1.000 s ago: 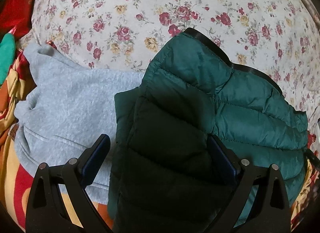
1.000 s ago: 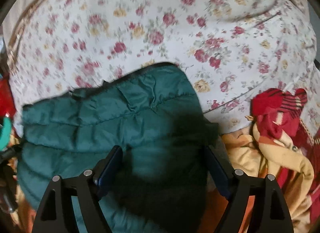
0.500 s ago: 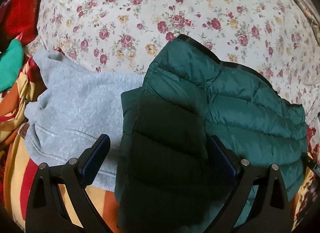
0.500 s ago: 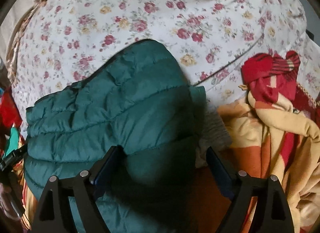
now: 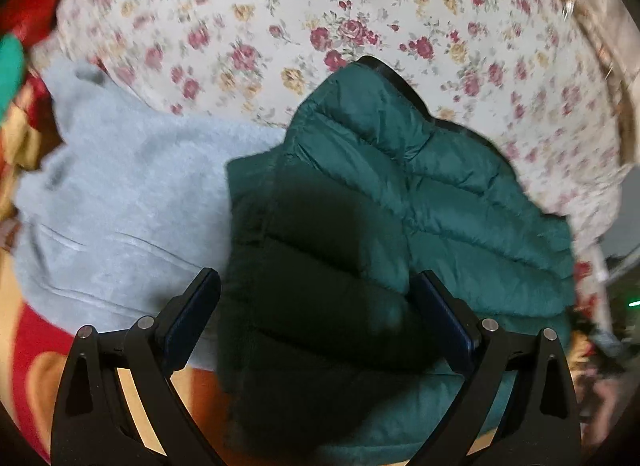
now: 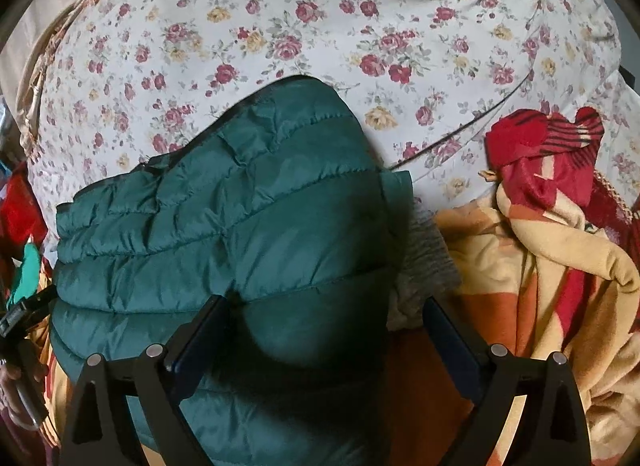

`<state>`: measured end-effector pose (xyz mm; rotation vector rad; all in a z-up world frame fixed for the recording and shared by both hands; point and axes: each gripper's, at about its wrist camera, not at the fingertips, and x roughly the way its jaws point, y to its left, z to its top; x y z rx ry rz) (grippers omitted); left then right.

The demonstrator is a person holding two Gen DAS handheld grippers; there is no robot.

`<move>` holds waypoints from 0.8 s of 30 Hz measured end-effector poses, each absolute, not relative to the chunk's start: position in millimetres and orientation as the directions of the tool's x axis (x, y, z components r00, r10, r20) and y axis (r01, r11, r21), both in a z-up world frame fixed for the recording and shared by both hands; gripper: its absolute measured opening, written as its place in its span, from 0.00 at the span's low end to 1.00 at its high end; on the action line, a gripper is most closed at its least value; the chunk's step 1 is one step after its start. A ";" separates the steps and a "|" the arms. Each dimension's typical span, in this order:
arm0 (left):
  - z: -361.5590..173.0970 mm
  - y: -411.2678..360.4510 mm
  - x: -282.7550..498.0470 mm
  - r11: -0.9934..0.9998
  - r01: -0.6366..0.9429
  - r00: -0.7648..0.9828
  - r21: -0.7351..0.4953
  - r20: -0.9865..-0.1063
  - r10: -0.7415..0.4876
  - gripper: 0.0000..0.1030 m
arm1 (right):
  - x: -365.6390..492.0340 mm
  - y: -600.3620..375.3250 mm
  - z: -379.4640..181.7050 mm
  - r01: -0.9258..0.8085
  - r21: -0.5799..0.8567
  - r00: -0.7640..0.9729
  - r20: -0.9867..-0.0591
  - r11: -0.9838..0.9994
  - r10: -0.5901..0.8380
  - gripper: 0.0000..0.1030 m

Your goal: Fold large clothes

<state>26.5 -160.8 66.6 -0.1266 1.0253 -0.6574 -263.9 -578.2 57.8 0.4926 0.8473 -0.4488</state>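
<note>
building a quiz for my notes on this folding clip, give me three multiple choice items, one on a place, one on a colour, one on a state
1. In the left wrist view, where does the grey fleece garment lie relative to the puffer jacket?
A. to its left
B. on top of it
C. to its right

2. What colour is the puffer jacket?
A. dark green
B. yellow
C. white

3. How do the right gripper jaws stand?
A. shut on the jacket
B. wide open over the jacket
C. shut on the blanket

Answers:
1 A, the fleece shows left of the jacket's edge.
2 A, its quilted shell is dark green.
3 B, both pads stand apart, having just been opening.
</note>
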 end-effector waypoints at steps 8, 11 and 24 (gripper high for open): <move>34.4 -138.8 56.4 0.712 0.328 0.201 -0.621 -0.691 -0.695 0.95 | -258.0 -602.0 36.3 0.529 0.374 0.630 -0.774 0.762 -0.058 1.00; 27.6 -140.5 58.5 0.692 0.330 0.174 -0.642 -0.680 -0.713 0.96 | -255.0 -605.3 31.2 0.512 0.397 0.641 -0.767 0.762 -0.031 1.00; 12.9 -168.9 66.8 0.649 0.317 0.074 -0.692 -0.664 -0.744 0.99 | -233.2 -618.5 12.2 0.453 0.483 0.668 -0.741 0.749 0.074 1.00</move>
